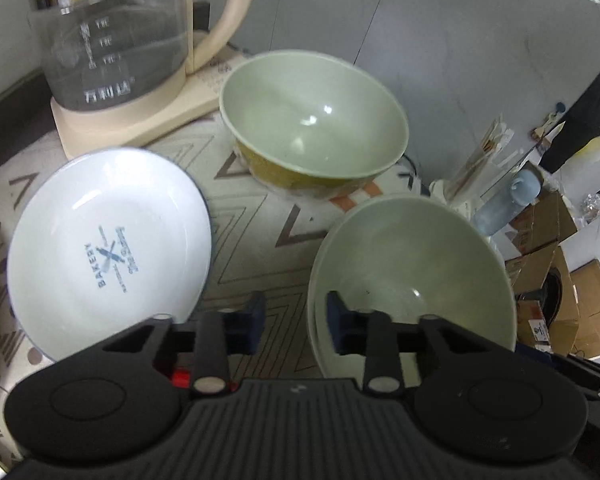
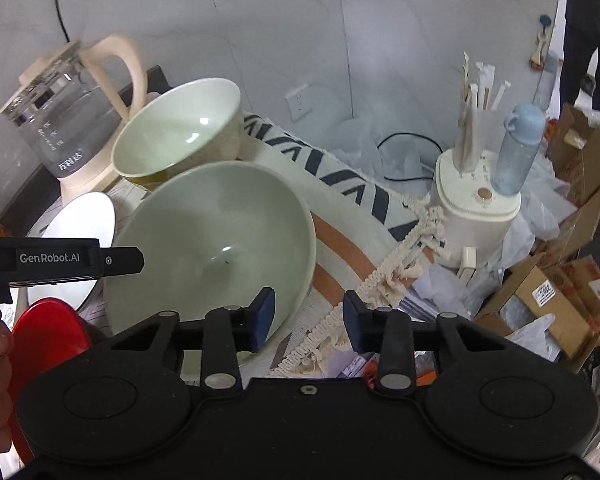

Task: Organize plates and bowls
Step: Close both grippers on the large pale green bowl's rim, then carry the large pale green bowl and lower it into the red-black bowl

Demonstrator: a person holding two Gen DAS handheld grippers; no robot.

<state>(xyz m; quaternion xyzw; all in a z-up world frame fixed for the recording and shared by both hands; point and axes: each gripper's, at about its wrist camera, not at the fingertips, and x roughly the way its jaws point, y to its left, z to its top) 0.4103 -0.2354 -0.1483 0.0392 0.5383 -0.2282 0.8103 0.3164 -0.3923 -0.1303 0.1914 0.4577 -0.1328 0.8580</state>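
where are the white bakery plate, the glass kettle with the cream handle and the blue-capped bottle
white bakery plate (image 1: 108, 252): left wrist view, on its printed centre
glass kettle with cream handle (image 1: 108, 40): left wrist view, on its glass body
blue-capped bottle (image 2: 516, 156): right wrist view, on its clear body

Both wrist views close, angled down, sharing near green bowl

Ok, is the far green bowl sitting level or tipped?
Tipped. The far green bowl leans with its opening angled toward the camera, rim clearly slanted on the patterned cloth.
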